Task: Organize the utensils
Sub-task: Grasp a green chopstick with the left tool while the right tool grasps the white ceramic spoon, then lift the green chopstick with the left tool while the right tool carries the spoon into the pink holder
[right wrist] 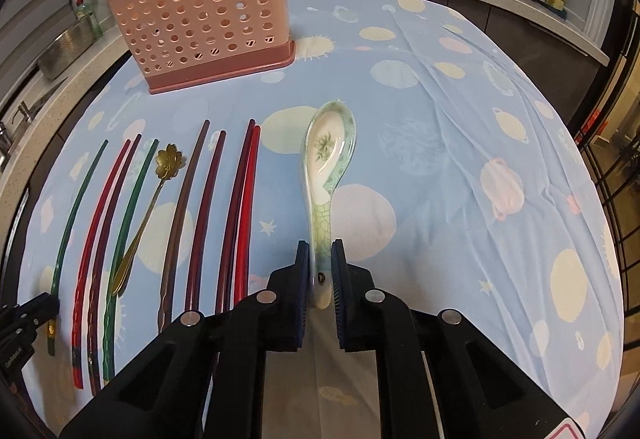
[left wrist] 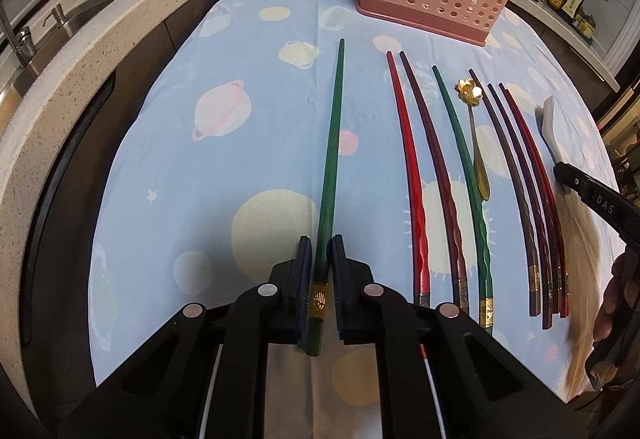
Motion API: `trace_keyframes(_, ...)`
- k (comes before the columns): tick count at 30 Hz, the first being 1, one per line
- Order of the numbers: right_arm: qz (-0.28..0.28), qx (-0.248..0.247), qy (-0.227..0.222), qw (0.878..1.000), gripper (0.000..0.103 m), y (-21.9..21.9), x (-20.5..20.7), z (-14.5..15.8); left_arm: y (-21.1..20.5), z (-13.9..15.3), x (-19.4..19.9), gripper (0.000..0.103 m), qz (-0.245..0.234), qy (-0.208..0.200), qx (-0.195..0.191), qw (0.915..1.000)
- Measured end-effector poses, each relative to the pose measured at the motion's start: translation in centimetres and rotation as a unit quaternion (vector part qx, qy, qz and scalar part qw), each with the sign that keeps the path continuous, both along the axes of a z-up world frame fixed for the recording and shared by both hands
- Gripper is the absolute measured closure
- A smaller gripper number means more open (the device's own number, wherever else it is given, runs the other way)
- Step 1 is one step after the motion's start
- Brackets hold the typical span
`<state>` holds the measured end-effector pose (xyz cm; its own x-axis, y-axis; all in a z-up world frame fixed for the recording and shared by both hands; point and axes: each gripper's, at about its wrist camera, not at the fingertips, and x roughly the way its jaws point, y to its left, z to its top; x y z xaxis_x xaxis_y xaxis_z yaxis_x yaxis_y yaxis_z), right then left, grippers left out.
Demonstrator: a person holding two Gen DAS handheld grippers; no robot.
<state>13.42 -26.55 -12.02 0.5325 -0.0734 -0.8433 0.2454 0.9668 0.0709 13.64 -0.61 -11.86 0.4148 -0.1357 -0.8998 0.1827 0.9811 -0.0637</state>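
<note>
Left gripper [left wrist: 320,259] clamped on green chopstick [left wrist: 330,167]; right gripper [right wrist: 320,259] clamped on ceramic spoon [right wrist: 326,159] handle. Pink holder [right wrist: 200,27] ahead, left of right gripper. Lift level, tilt upright, lower through open top.

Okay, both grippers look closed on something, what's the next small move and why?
Probably lift both straight up a little. The left gripper has its jaws shut on the green chopstick and the right gripper on the ceramic spoon, yet both seem to lie on the tablecloth. The pink holder stands farther ahead.
</note>
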Motion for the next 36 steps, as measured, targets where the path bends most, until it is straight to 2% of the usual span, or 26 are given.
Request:
trace_keyframes(4, 0.001, 0.000, -0.006, 1.000, 0.093, 0.1, -1.2, 0.8, 0.3, 0.2, -0.5, 0.096, 0.001, 0.005, -0.011, 0.9999)
trace_keyframes(10, 0.004, 0.008, -0.023, 1.000, 0.094, 0.2, -4.3, 3.1, 0.7, 1.9, -2.5, 0.096, -0.003, -0.010, -0.019, 0.9998)
trace_keyframes(20, 0.001, 0.015, -0.079, 0.997, 0.097, 0.4, -9.0, 8.7, 1.9, 7.9, -5.4, 0.096, -0.008, -0.072, -0.047, 0.9963)
trace_keyframes(28, 0.006, 0.027, -0.124, 0.992, 0.097, 0.3, -8.6, 12.8, 1.4, 13.2, -4.2, 0.096, -0.014, -0.136, -0.064, 0.9886)
trace_keyframes(36, 0.024, 0.057, -0.169, 0.984, 0.097, -0.5, -4.9, 16.7, -0.5, 17.7, 0.2, 0.096, -0.028, -0.185, -0.074, 0.9795)
